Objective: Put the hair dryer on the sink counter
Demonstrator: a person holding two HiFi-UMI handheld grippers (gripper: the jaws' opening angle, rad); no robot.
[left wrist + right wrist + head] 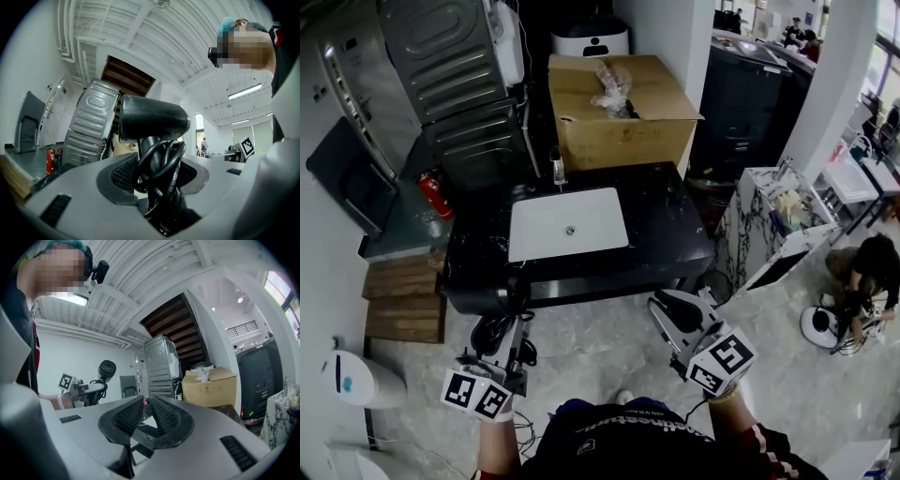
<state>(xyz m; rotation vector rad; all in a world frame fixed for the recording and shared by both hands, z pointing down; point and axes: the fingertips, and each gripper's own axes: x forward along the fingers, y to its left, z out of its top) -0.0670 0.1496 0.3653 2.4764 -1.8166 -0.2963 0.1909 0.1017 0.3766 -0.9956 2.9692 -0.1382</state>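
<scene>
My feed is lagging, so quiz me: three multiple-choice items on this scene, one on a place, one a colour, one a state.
1. Where is the hair dryer? A on a chair; B in the left tool; C in a drawer.
2. The basin is: A white; B black; C red.
3. The right tool holds: A a towel; B a bottle; C nothing.
Answers: B, its jaws clamp the handle and coiled cord; A, bright against the black sink counter; C, nothing sits between its jaws.
</scene>
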